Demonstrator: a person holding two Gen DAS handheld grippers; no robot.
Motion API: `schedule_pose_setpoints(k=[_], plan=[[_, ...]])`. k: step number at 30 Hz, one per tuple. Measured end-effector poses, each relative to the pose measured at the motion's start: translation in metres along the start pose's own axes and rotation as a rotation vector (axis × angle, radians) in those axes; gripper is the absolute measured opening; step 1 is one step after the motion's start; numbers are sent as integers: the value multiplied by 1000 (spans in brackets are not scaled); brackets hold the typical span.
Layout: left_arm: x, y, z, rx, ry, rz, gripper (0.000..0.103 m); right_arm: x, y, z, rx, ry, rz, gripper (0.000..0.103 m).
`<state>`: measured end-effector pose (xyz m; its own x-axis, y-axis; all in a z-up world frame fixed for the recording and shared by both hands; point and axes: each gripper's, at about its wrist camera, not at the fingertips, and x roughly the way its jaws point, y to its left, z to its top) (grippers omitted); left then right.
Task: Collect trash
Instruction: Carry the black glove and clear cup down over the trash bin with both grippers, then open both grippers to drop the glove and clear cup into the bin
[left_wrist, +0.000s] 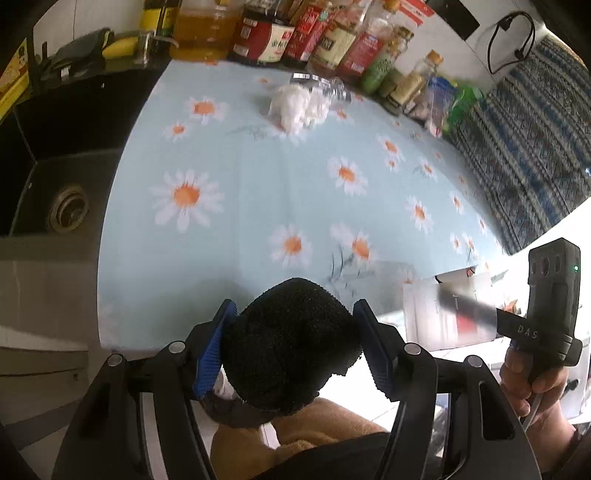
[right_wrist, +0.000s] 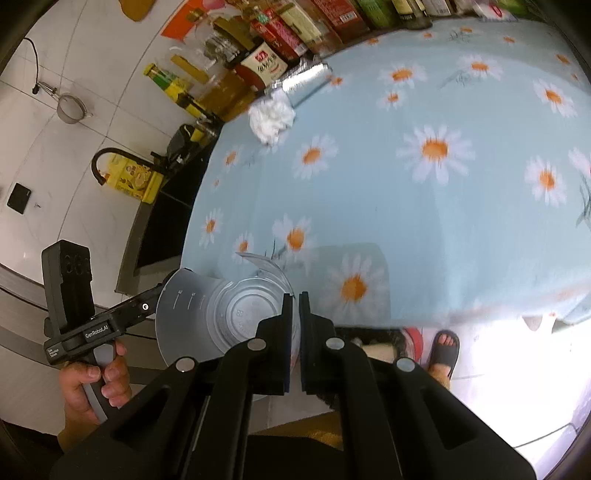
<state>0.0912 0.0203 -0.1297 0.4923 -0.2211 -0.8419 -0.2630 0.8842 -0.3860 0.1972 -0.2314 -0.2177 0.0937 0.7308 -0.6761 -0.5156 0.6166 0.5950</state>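
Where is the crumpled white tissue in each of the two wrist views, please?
Left wrist view: crumpled white tissue lies upper centre, on the daisy tablecloth.
Right wrist view: tissue lies upper left, near the cloth's edge.
Shared landmark: red-labelled dark bottle standing just behind it.

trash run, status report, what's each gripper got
Left gripper clamped on black sponge. Right gripper shut on clear plastic cup. Crumpled tissue lies far across table; path clear.
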Motion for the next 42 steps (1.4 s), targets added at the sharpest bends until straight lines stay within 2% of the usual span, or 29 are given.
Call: schedule_pose_setpoints(k=[7, 11, 17, 21, 30, 35, 42], plan=[[1, 8, -37, 19, 69, -59, 63, 19, 9, -30, 11, 57, -53, 5], [8, 11, -51, 38, 105, -68, 63, 30, 7, -47, 28, 82, -68, 5], [30, 22, -73, 57, 173, -42, 63, 54, -5, -68, 31, 121, -145, 5], [49, 33, -90, 86, 211, 19, 63, 75, -17, -83, 60, 160, -168, 5], [94, 67, -123, 45, 320, 62, 63, 134, -42, -107, 88, 256, -207, 5], [114, 80, -134, 40, 344, 80, 63, 163, -55, -118, 94, 290, -226, 5], [160, 102, -156, 24, 401, 122, 63, 196, -97, -128, 229, 317, -220, 5]])
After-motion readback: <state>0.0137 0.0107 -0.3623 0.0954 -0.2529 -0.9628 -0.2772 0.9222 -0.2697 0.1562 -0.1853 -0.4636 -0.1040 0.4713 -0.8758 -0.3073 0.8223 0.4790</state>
